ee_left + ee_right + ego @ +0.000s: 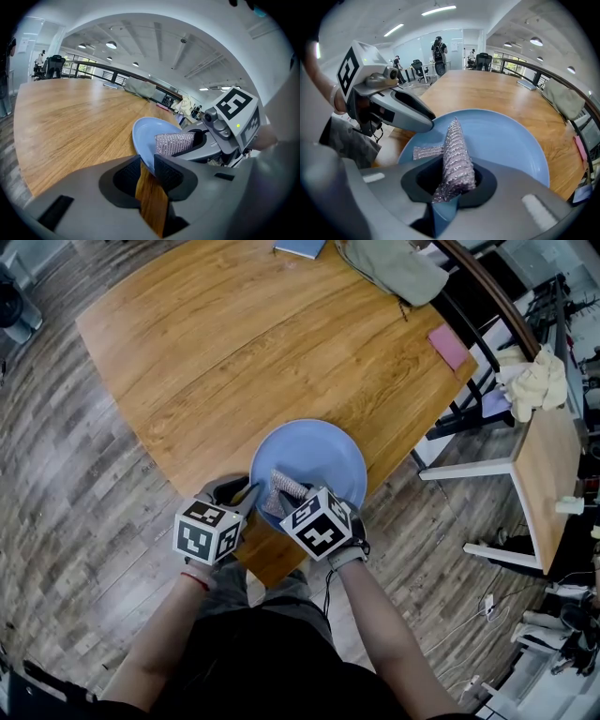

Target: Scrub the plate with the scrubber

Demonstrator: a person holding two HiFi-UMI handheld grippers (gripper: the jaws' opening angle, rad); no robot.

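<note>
A light blue plate [323,454] lies on the wooden table [234,343] close to its near edge. My left gripper [246,497] is shut on the plate's near-left rim; in the left gripper view the plate [144,135] edge sits pinched between the dark pads [169,173] of that gripper [148,168]. My right gripper [284,505] is shut on a silvery mesh scrubber [283,487]. This scrubber [457,154] stands up between the jaws of the right gripper [452,185] over the plate [508,140] surface. The left gripper [405,114] shows at the rim.
A grey-green bag [394,268], a blue notebook [300,247] and a pink item [448,345] lie at the table's far side. To the right stands a small white-legged side table [544,465] with a pale cloth [534,381]. Wood-plank floor surrounds the table.
</note>
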